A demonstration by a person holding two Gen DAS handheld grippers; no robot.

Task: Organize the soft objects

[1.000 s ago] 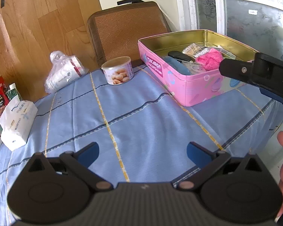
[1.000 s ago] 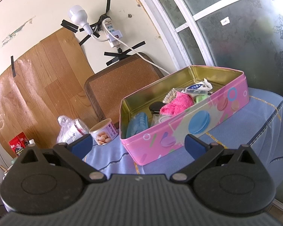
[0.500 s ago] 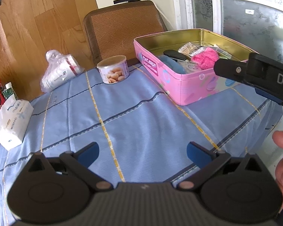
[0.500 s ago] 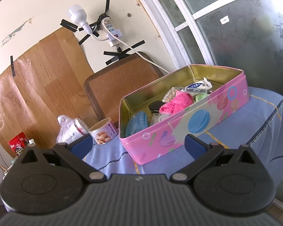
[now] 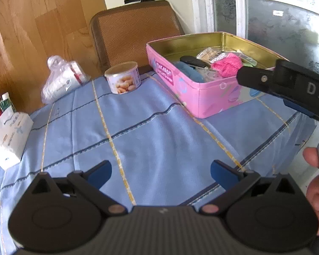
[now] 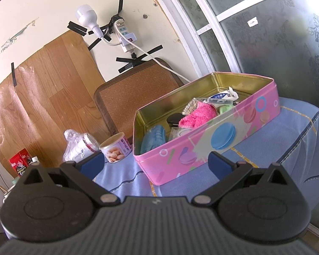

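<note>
A pink fuzzy cloth (image 6: 198, 114) lies bunched in the middle of an open pink tin (image 6: 212, 148), among packets and beside a blue soft item (image 6: 153, 137) at the tin's near-left end. The tin sits on a worktop (image 5: 159, 131) covered in a blue checked cloth, its long axis running from near left to far right in the right wrist view. The right tongs (image 6: 156, 162) are spread wide and empty, pointing straight at the tin's long side, with the cloth ahead and slightly right. The left tongs (image 5: 160, 172) are also spread and empty, over bare worktop, well apart from the tin, which lies ahead to their right. The right tongs look nearer to the cloth. A can of beans (image 5: 123, 77) stands just left of the tin
</note>
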